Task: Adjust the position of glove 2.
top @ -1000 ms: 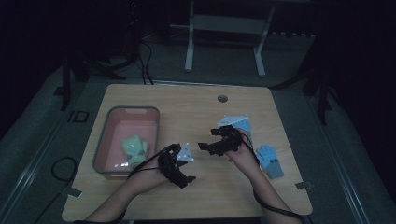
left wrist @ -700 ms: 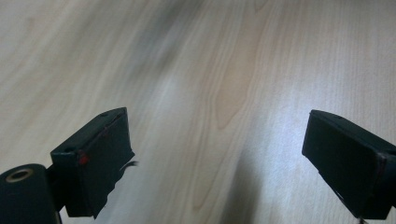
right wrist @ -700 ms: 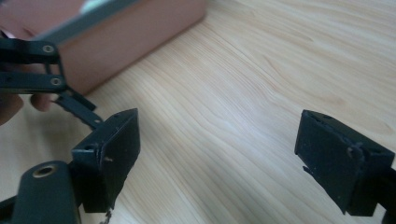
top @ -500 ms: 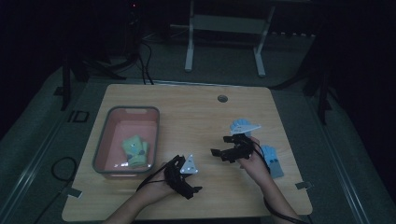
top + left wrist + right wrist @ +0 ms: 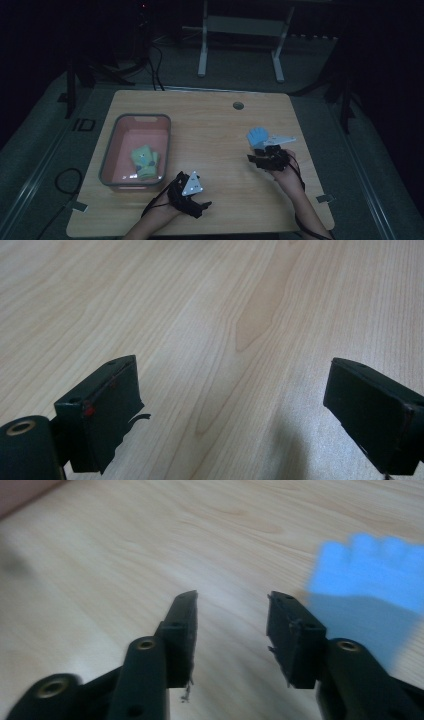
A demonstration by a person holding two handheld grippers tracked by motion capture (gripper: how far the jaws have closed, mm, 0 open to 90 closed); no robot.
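- Table (image 5: 210,125): pale wood-grain laminate, matte, rounded corners.
- L gripper (image 5: 235,405): blocky black jaws spread wide, bare wood between; grasps nothing. High view puts it at the near edge, grey 3-cornered plate on top.
- R gripper (image 5: 231,630): jaws have just been closing, half-apart, nothing between them, wood only.
- Blue glove (image 5: 370,585): soft, flat, finger shapes; lies just beside R jaws, apart from them.
- High view adds a pink bin (image 5: 107,165) w/ grey rim, green glove (image 5: 145,161) inside.

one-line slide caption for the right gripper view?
Right tool, jaws apart with nothing between them, low over the wooden table, a blue glove lying just beyond.
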